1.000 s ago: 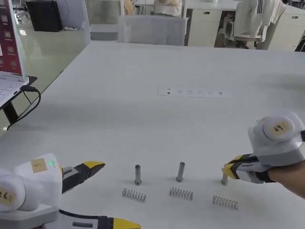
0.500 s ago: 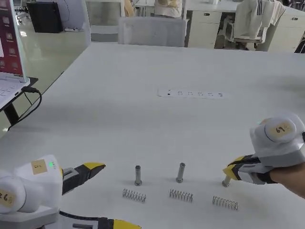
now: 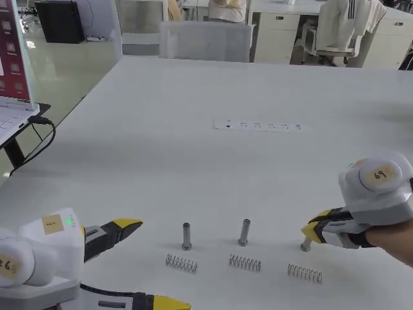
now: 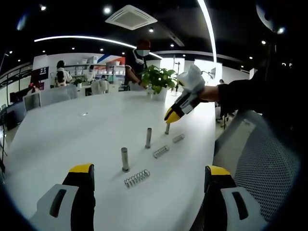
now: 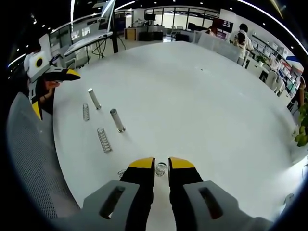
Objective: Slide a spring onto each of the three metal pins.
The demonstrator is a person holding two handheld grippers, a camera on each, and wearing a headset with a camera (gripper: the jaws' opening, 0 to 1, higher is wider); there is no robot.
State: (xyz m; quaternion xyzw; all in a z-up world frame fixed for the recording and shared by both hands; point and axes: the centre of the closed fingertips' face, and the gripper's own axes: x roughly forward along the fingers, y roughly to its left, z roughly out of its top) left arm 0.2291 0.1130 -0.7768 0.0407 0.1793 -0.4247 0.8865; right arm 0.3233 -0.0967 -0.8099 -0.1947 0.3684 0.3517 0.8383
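Note:
Three short metal pins stand in a row near the table's front edge: left pin [image 3: 186, 236], middle pin [image 3: 244, 232] and right pin [image 3: 305, 245]. A loose spring lies in front of each: left spring [image 3: 181, 263], middle spring [image 3: 245, 263], right spring [image 3: 304, 274]. My right gripper [image 3: 311, 230] sits over the right pin [image 5: 160, 168], whose top shows between the nearly closed jaws. My left gripper [image 3: 148, 263] is wide open at the lower left, short of the left pin [image 4: 124, 159] and left spring [image 4: 136, 178], holding nothing.
A white power strip [image 3: 258, 125] lies flat at the table's middle. A laptop [image 3: 13, 64] and cable [image 3: 39, 139] sit off the left edge. Chairs and people are beyond the far edge. A potted plant [image 4: 156, 79] stands at one end of the table.

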